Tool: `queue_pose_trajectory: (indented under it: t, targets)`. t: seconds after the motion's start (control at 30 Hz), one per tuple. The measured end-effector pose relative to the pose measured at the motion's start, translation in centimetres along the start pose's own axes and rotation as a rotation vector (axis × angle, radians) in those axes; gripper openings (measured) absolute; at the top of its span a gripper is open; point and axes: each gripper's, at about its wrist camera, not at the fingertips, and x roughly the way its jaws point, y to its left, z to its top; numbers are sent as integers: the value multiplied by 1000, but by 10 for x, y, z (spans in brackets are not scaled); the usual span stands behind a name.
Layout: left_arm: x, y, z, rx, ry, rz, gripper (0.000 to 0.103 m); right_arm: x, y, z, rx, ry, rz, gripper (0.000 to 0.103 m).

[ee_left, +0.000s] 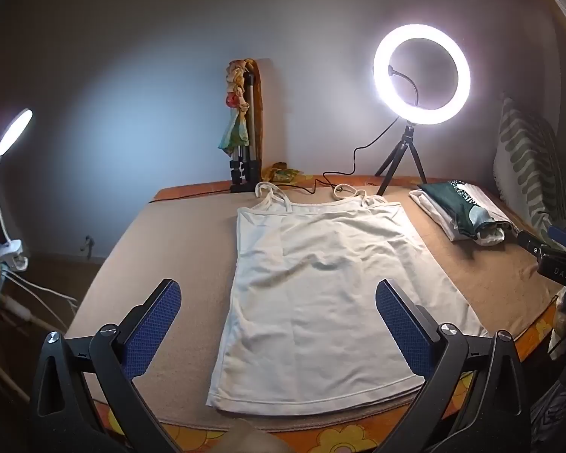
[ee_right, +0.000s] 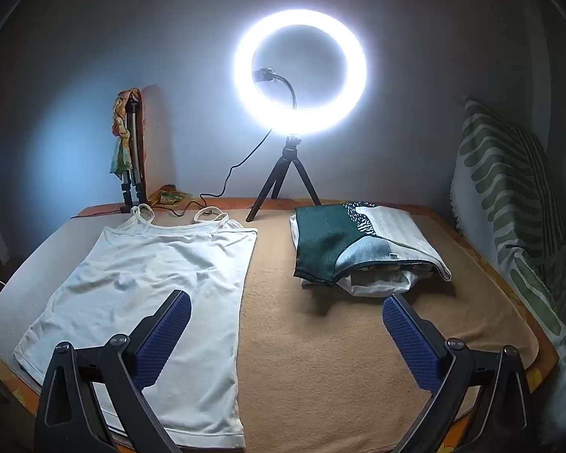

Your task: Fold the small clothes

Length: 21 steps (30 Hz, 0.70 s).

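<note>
The white top (ee_left: 313, 294) is lying flat at the frame's middle. Bare blanket (ee_right: 320, 339) is showing right of it. The left gripper (ee_left: 277, 313) and right gripper (ee_right: 286, 324) are gaping wide, holding nothing.

Both claws (ee_left: 277, 305) (ee_right: 286, 317): black arms, blue textured pads, silver screws, prob. plastic.

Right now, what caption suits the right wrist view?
Open right claw above tan blanket, between flat white strappy top and folded clothes.
</note>
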Motion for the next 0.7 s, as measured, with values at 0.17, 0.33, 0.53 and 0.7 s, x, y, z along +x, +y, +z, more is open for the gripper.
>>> queue_pose_trajectory:
  t: [0.17,0.33,0.53,0.7]
  targets:
    - [-1,1,0,-4,-10,1,103,0,0,-2,-4,2,-3,103]
    - [-4,6,7,-14,-7,6,103,0,-1,-4,-6,-2,-7,103]
    - [-3,5,4,-8,-16,14,103,-1,6,-1,1,-9,-6,103]
    - [-4,3,3,-5,-20,15,103,-2,6,0,-7,-12,-3,103]
